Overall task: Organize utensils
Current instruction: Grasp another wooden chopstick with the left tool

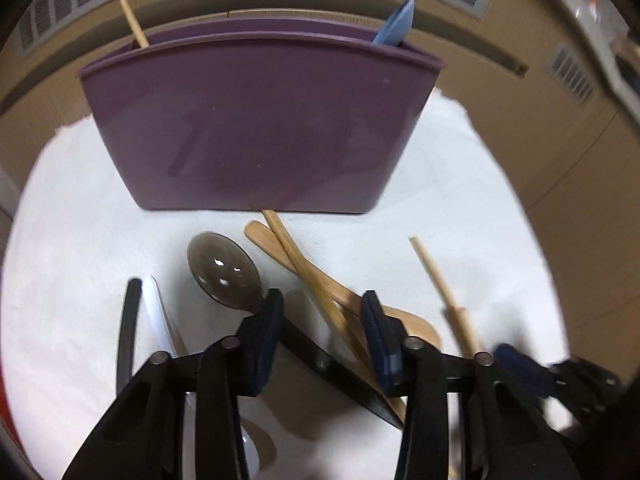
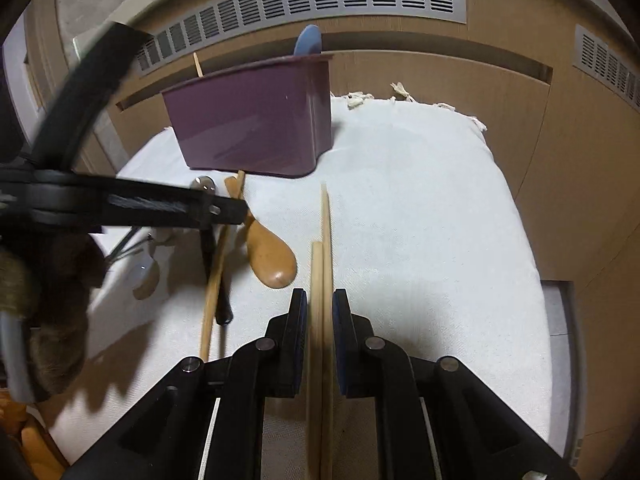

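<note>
Chopsticks (image 2: 322, 280) sit pinched in my right hand-held gripper (image 2: 320, 308), long axis toward 12 o'clock. My left hand-held gripper (image 1: 322, 312) stands half spread over the bench's loose utensils, gripping nothing. Farther, at 11 o'clock, the purple holder (image 2: 256, 128) waits.

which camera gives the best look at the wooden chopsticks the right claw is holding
The right wrist view. The wooden chopsticks run straight up its middle, clamped between the right claw pads. The left wrist view catches only one blurred stick at its right side, leading to that claw.
</note>
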### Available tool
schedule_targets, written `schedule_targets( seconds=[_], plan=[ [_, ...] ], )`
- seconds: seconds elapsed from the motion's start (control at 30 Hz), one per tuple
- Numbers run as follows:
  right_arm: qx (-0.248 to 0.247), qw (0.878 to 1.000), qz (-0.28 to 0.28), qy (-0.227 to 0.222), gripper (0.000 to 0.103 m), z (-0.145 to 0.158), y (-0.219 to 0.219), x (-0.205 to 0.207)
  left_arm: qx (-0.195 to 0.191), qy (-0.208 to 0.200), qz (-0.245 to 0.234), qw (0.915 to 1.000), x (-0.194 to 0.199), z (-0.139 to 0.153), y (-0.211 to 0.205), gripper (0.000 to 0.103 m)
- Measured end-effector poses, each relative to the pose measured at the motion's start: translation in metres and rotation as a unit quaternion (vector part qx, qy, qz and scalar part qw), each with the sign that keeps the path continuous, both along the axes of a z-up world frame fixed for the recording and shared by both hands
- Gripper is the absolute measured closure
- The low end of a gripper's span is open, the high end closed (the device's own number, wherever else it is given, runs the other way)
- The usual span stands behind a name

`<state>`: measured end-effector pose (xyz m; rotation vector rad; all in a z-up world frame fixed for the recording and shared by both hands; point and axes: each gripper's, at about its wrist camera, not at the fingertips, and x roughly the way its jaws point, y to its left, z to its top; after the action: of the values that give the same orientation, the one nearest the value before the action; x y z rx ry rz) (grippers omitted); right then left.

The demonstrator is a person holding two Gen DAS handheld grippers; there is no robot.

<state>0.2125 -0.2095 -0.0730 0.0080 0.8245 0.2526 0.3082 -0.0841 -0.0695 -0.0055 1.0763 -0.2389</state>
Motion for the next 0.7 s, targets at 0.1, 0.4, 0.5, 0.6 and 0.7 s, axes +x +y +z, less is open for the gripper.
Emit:
schedule_targets(
  seconds=[0.1, 0.4, 0.5, 0.6, 0.7],
  plan=[
    [0.009, 1.0, -0.002, -0.007, 0.076, 0.001, -0.002, -0.003, 0.033, -0.017, -0.01, 0.9993, -0.003, -0.001, -0.01, 0.08],
    [0.027, 1.0, -0.011, -0.007, 0.056, -0.002, -0.007, -0.003, 0.031, -0.026, -0.039, 0.9984, -0.04, 0.006, 0.023, 0.096],
    [0.026, 1.0, -0.01, -0.004, 0.056, -0.004, -0.006, -0.002, 0.036, -0.024, -0.051, 0.9978, -0.058, 0.008, 0.028, 0.096],
    [0.025, 1.0, -0.012, -0.001, 0.056, -0.005, -0.006, 0.0, 0.042, -0.016, -0.065, 0.9969, -0.069, 0.011, 0.031, 0.096],
    [0.023, 1.0, -0.012, 0.001, 0.056, -0.007, -0.006, 0.001, 0.038, -0.01, -0.07, 0.9968, -0.072, 0.013, 0.034, 0.096]
  ],
)
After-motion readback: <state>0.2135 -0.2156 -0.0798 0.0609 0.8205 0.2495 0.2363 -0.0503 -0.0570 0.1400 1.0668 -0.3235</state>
